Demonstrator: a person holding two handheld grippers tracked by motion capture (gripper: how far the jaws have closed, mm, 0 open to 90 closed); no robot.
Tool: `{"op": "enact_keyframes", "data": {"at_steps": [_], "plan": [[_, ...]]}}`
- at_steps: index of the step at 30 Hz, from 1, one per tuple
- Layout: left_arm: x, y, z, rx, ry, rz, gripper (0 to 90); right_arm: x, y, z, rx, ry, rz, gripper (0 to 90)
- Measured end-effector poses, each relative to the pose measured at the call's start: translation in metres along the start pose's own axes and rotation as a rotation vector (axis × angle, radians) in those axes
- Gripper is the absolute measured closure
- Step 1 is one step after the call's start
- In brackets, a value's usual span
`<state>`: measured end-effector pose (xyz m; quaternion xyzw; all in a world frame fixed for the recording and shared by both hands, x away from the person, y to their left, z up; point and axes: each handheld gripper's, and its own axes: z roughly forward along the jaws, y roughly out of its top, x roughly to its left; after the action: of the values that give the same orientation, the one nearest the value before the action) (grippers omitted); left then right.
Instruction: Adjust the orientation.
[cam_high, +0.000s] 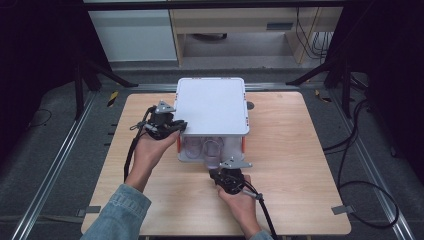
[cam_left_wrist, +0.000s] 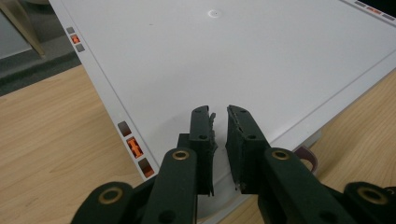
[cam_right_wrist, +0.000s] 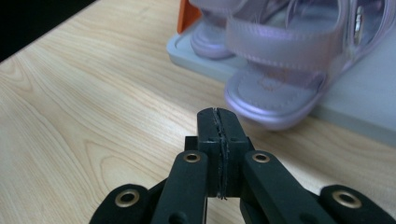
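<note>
The white lid (cam_high: 212, 106) hides most of the clear box (cam_high: 212, 147) at the table's (cam_high: 290, 165) middle; lilac sandals (cam_right_wrist: 280, 70) inside poke out its front. Left gripper (cam_left_wrist: 219, 140), jaws slightly apart, straddles the lid's edge. Right gripper (cam_right_wrist: 218, 128), jaws together, sits before the box.

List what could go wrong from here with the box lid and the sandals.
1. The left gripper has its jaws slightly parted at the corner of the white lid; a hold that close to the edge could slip, dropping the lid.
2. One lilac sandal hangs over the edge of the grey base; tilting or nudging the box may tip it onto the table.
3. The right gripper, jaws shut, sits close to that sandal and might knock it.
</note>
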<state>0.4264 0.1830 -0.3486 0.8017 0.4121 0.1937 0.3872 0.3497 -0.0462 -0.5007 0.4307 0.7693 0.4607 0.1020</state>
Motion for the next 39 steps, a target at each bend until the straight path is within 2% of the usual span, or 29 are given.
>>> {"op": "enact_keyframes", "data": {"at_steps": [6,20,29,39], "plan": [[-0.001,0.001,0.0,0.007,0.004,-0.003,80.5,-0.007,0.0,0.007,0.033,-0.021,0.015,90.0],[0.0,0.002,0.0,0.016,-0.002,-0.002,81.1,-0.022,0.015,0.02,0.047,-0.04,0.029,90.0],[0.0,0.002,0.0,0.017,-0.003,-0.002,81.3,-0.035,0.027,0.031,0.055,-0.053,0.063,90.0],[0.0,0.001,0.0,0.013,-0.007,-0.011,81.3,-0.041,0.032,0.035,0.075,-0.061,0.091,90.0]]}}
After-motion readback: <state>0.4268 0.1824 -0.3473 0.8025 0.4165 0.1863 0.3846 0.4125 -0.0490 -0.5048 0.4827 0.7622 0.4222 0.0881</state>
